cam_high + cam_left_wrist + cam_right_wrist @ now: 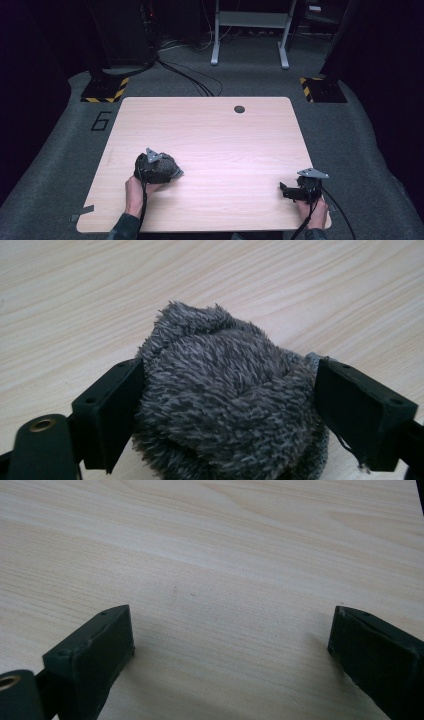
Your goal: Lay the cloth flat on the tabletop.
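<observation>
A fuzzy grey bundle of cloth [220, 390], rolled into a ball, lies on the light wooden table [210, 135] at the front left [169, 165]. My left gripper [172, 171] has a jaw on each side of it, and both black pads [117, 410] touch the fur, so it is shut on the bundle [227, 405]. At the front right my right gripper [286, 190] points leftward, low over the table. Its jaws stand wide open [230, 645] with bare wood between them.
A small dark round hole [239, 109] sits near the table's far edge. Grey carpet surrounds the table, with cables [190, 77], a white metal frame [250, 35] and two yellow-black striped bases [105, 90] beyond the far side.
</observation>
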{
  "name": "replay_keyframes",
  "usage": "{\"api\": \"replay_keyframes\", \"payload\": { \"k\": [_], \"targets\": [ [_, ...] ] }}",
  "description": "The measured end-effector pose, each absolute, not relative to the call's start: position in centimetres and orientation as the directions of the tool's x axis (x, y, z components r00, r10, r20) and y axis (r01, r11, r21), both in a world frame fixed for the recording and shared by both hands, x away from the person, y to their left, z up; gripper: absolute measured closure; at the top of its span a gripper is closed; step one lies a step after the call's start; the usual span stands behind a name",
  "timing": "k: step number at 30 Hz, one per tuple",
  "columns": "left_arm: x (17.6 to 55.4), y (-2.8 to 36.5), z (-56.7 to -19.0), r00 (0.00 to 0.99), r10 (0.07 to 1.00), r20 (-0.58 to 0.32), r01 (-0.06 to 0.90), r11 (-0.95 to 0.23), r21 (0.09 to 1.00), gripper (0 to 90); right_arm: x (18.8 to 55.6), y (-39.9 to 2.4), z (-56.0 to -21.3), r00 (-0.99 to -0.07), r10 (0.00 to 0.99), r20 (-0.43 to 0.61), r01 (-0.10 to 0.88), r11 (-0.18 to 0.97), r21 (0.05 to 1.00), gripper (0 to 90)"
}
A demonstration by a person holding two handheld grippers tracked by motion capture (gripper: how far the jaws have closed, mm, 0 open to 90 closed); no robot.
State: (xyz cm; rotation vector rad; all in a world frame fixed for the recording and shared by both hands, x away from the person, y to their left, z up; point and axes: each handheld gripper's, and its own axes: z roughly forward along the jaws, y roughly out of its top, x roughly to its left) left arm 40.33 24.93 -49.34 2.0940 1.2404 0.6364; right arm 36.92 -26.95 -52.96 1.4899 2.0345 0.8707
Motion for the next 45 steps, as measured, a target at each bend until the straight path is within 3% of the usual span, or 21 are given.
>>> {"api": "replay_keyframes", "payload": {
  "k": [7,11,16,27,36,45],
  "targets": [
    [40.1,25.2,-50.4,0.41,0.904,0.119,0.597,-0.364,0.715,35.9,36.9,-27.0,-53.0,-0.3,0.954,-0.006,0.655,0.21,0.726,4.2],
    [39.9,25.1,-50.6,0.416,0.902,0.114,0.582,-0.36,0.729,54.3,36.9,-27.0,-53.0,-0.3,0.954,-0.004,0.655,0.209,0.726,4.3],
    [39.8,25.3,-50.3,0.425,0.901,0.09,0.57,-0.343,0.746,66.3,36.9,-26.9,-52.9,-0.296,0.955,-0.002,0.658,0.205,0.725,4.3],
    [38.7,24.4,-47.3,0.495,0.869,0.001,0.515,-0.294,0.805,69.0,36.9,-26.9,-53.0,-0.298,0.955,-0.002,0.656,0.206,0.726,4.5],
    [37.6,21.4,-45.1,0.574,0.818,0.034,0.437,-0.341,0.832,68.3,36.9,-27.0,-52.9,-0.298,0.955,-0.006,0.653,0.209,0.728,5.0],
    [37.1,17.9,-45.7,0.648,0.761,0.014,0.416,-0.369,0.831,67.6,36.9,-26.9,-52.9,-0.288,0.958,0.001,0.657,0.197,0.727,5.2]
  ]
}}
